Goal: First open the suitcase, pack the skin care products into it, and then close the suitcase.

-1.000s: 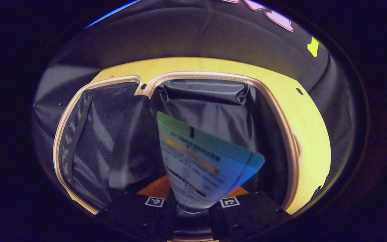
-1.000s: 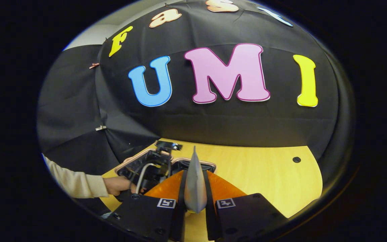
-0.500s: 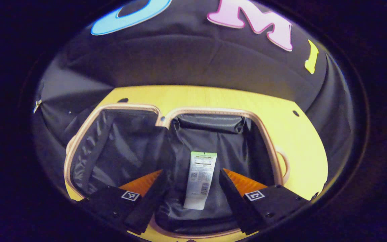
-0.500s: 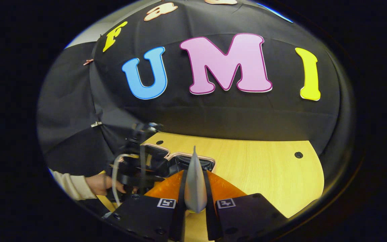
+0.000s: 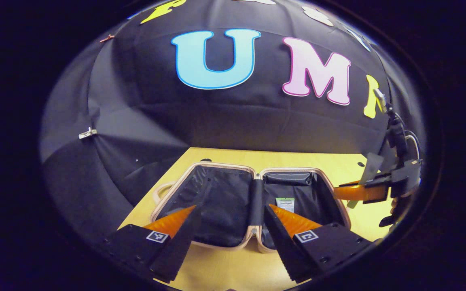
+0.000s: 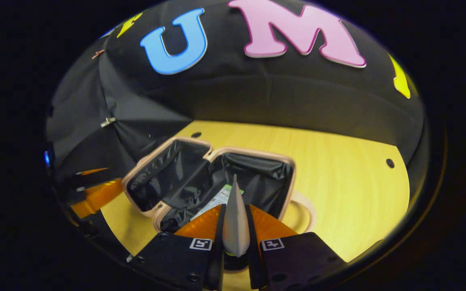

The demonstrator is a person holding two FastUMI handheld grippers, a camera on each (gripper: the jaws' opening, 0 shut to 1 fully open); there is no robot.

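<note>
A small suitcase (image 5: 221, 165) with a beige rim and black lining lies open on the wooden table, both halves flat. In its right half lies a white tube with a green end (image 5: 285, 204), resting loose. My left gripper (image 5: 233, 226) hovers open in front of the case, nothing between its fingers. My right gripper (image 6: 235, 210) is shut on a silver-grey tube (image 6: 236, 232), seen edge-on, above the near side of the suitcase (image 6: 253, 152). The white tube (image 6: 217, 199) lies just beyond it. In the left gripper view the right gripper (image 5: 374, 190) with its tube (image 5: 372, 167) is at the far right.
The yellow wooden table (image 6: 338, 161) has bare room to the right of the case and small dark holes near the back. A beige handle loop (image 6: 303, 202) sticks out from the case's side. The left gripper (image 6: 91, 194) sits low at the left edge.
My left gripper let go of the white tube into the right half, opened, and drew back and up. My right gripper carried its silver tube over toward the suitcase.
</note>
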